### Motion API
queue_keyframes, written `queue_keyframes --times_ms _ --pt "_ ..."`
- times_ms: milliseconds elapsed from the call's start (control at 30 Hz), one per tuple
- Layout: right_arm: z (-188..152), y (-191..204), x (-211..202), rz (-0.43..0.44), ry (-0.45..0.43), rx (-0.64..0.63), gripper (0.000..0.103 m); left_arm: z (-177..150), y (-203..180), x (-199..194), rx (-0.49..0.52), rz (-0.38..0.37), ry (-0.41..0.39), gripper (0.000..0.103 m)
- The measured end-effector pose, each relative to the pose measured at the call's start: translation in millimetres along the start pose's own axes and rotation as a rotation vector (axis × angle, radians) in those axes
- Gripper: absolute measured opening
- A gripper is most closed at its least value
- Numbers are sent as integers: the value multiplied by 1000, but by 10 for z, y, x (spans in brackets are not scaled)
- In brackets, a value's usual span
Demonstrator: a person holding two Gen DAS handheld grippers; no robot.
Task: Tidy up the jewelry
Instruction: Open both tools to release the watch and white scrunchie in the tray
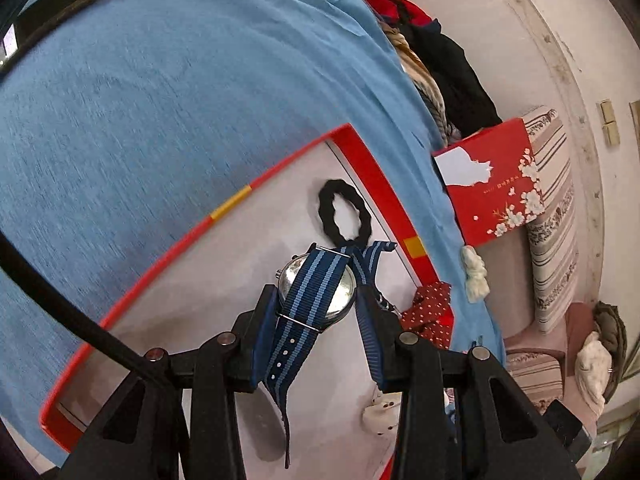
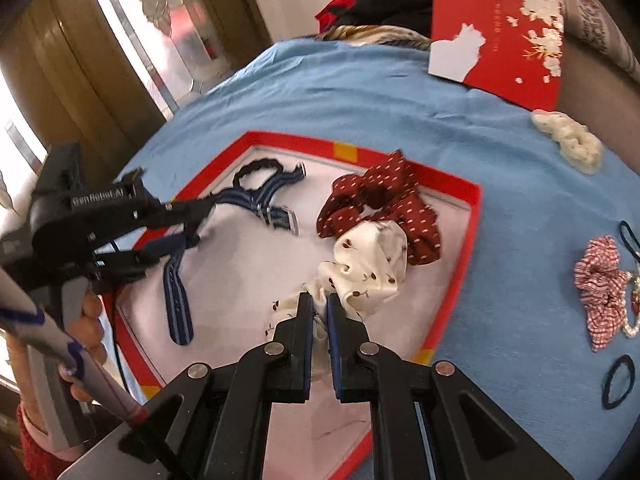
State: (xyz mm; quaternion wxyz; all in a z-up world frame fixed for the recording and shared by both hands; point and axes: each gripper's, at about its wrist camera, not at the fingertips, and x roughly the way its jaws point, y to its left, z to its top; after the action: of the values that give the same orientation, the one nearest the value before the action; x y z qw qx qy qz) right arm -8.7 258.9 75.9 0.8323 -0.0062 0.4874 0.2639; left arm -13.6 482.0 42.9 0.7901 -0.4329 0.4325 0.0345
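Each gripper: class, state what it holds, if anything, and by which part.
Left gripper holds the watch by its case; right gripper pinches the white scrunchie by its near edge.

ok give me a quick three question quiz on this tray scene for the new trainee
1. True or false: the left tongs hold the striped watch over the red tray.
2. Which does the right tongs pinch? A) the red dotted scrunchie B) the white cherry scrunchie C) the black hair tie
3. Fill in: the red checked scrunchie lies outside the tray on the ____ cloth.

Key: 1 true; 2 B; 3 blue
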Motion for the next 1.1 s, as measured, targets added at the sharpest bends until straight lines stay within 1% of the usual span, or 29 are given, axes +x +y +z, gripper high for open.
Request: queue_keyframes --times_ms 133,167,200,233,267,300,333,433,500,633,767,867,933,1067,1100 --pt "17 38 30 -11 -2 -11 10 10 6 -51 27 26 -2 38" --pt "23 37 34 -12 -2 -8 16 16 3 -65 32 25 -5 40" --pt "24 26 17 -14 -2 -5 26 20 2 -87 35 17 -8 42" --pt "23 19 13 -18 -4 2 32 22 2 -112 31 2 -10 49" --pt "20 12 0 -23 -8 10 43 22 8 -133 24 -13 -12 54" --pt "15 10 -13 -27 -12 15 46 22 23 -165 13 -35 -17 54" --pt "14 7 -31 -28 -15 19 47 21 33 -204 6 -56 -22 54" --pt "2 18 -119 -32 -24 17 48 9 23 -291 14 -77 -40 55" --pt "-10 31 -192 -39 -35 8 49 -6 2 -356 28 -69 -60 55" --pt "-55 20 -428 -56 -70 -13 51 -66 -99 -405 81 -51 -69 55" --pt "-152 -98 -706 -89 -104 -19 53 -201 -312 -403 173 -26 -79 55" --pt "-308 -343 -958 -125 -124 16 54 -326 -476 -362 227 -16 -75 56" --pt "-411 -526 -1095 -151 -130 53 54 -444 -622 -313 275 -22 -59 56" --pt "-677 -1034 -1383 -220 -139 162 54 -715 -929 -238 389 -23 -45 56" --pt "-769 -1228 -1463 -241 -139 209 55 -789 -1017 -214 423 -22 -42 56"
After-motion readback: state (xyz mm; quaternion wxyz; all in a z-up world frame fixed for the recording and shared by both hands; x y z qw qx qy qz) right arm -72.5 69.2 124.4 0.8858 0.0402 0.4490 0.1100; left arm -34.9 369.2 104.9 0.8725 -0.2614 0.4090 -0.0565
